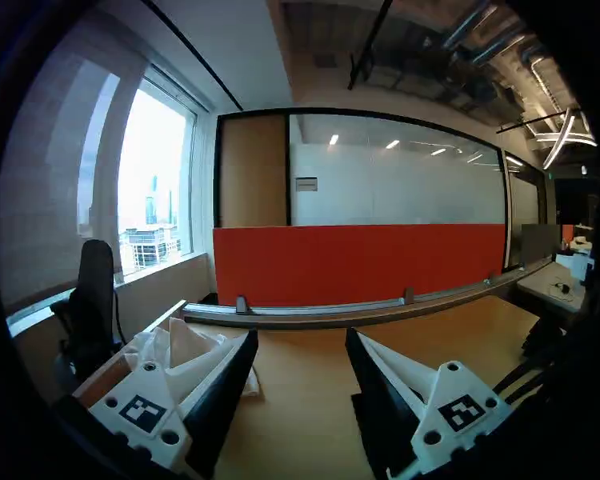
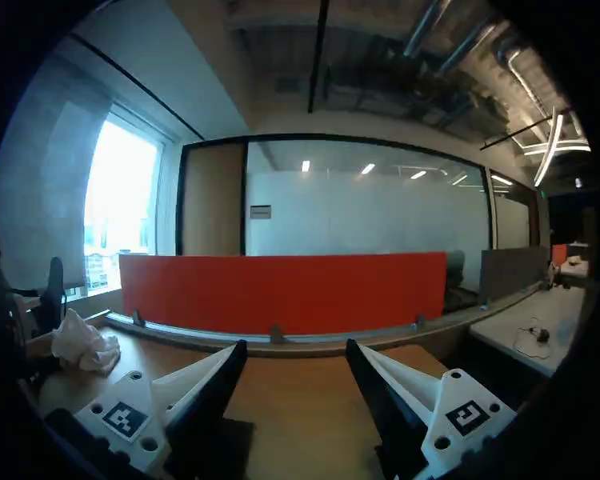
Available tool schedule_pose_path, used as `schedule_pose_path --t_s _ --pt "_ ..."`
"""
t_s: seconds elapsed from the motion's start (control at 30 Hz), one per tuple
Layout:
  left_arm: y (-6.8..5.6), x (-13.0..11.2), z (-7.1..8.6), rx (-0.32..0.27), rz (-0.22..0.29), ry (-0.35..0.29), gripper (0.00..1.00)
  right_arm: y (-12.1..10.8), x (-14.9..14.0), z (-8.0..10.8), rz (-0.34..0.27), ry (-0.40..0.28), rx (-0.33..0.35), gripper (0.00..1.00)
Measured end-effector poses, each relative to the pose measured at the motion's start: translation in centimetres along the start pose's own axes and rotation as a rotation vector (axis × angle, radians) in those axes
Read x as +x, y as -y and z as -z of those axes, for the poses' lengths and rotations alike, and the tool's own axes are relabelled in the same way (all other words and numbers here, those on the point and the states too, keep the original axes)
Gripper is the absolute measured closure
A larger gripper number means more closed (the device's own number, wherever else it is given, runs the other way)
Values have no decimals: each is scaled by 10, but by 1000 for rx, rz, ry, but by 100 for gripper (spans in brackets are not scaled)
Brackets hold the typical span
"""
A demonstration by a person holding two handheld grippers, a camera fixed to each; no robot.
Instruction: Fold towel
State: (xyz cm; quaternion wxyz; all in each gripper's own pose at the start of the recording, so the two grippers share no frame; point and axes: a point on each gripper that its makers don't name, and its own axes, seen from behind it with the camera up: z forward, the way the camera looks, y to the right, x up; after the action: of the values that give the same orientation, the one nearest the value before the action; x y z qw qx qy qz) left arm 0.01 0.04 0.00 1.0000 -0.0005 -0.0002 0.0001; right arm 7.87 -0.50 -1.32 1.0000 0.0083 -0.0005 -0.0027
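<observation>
Daylight is coming through a tall window (image 1: 152, 200) at the left of the left gripper view, and a black office chair (image 1: 92, 304) is standing below it. The left gripper (image 1: 300, 336) is hovering over a wooden desk (image 1: 308, 392) with its two fingers spread wide apart and nothing sitting between them. The white towel (image 1: 172, 340) is lying crumpled in a loose heap on the desk at the left. It is showing just behind the gripper's left-hand finger, which is hiding part of it, so I cannot tell whether the finger is touching the cloth.

An orange divider panel (image 1: 356, 260) is running along the far edge of the desk, and a frosted glass wall (image 1: 396, 180) is rising behind it.

In the right gripper view, the right gripper (image 2: 294, 346) is also hanging above the wooden desk, its fingers held wide apart and gripping nothing. The towel is sitting well off to the left here, bunched up near the desk's left end and well apart from this gripper's fingers. The orange divider panel is crossing the middle of this view too. Beyond its right end, a white desk (image 2: 508, 320) is carrying a small dark cable (image 2: 536, 332). Strip lights (image 2: 552, 148) are glowing on the open ceiling at the upper right.
</observation>
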Motion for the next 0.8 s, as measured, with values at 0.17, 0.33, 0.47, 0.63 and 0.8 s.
schedule_pose_path --t_s 0.17,0.33,0.47,0.63,0.8 --pt "-10 0 0 -37 -10 15 19 9 2 3 21 27 28 5" --pt "-15 -3 1 -80 -24 44 20 21 2 4 52 52 76 5" --pt "-21 -9 2 -125 -39 77 20 32 -1 4 79 75 130 5" --pt "-31 -18 3 -182 -76 115 20 46 -9 5 113 120 206 5" --pt "-45 -28 6 -255 -98 156 19 60 -27 9 147 194 299 5"
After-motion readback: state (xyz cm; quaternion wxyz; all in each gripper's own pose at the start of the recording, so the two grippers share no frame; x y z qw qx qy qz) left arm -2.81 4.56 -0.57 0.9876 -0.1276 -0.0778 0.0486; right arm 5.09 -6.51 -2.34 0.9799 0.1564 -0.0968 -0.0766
